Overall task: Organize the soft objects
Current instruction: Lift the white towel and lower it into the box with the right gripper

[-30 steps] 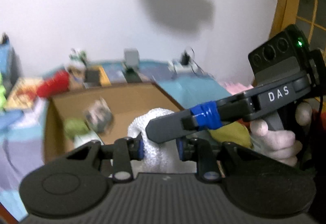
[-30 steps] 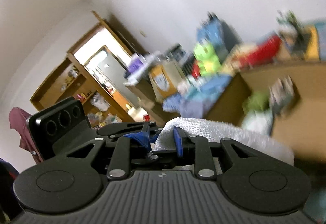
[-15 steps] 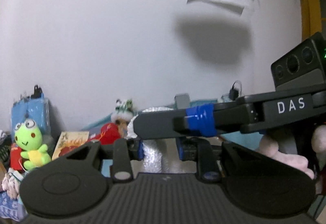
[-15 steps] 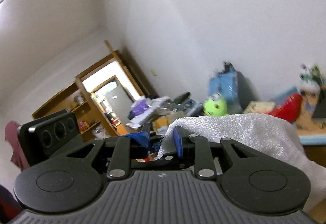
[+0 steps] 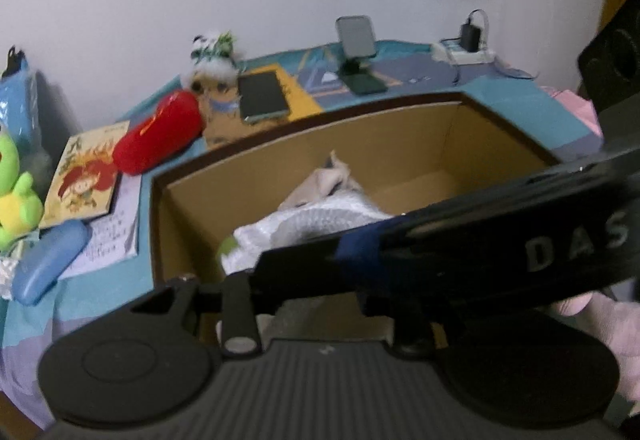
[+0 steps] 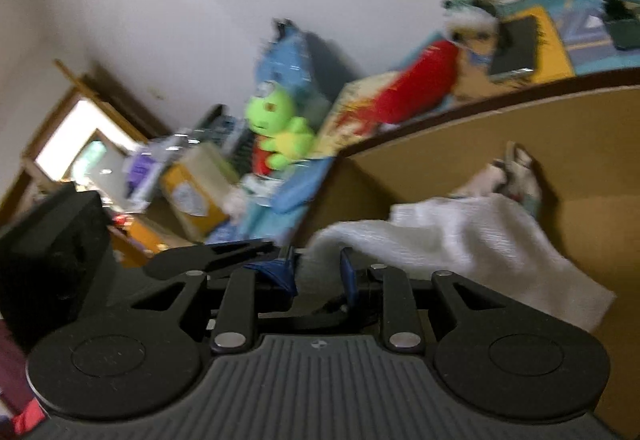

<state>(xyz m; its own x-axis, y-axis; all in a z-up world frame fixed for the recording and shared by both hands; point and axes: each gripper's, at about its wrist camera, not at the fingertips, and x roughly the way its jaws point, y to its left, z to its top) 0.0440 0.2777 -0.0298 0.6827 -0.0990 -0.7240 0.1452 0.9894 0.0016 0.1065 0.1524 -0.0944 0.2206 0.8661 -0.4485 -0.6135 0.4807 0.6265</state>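
Towel lowered into the box, left tongs letting go

A second ago both grippers held the white towel up before the wall; now it sags inside the cardboard box, draped over a pale plush at the box's 12 o'clock wall. The left gripper is opening, the cloth slack between its tongs, mostly hidden by the right gripper crossing at 3 o'clock. The right tongs stay clamped on the towel's edge. The drop looks nearly done; the right release remains.
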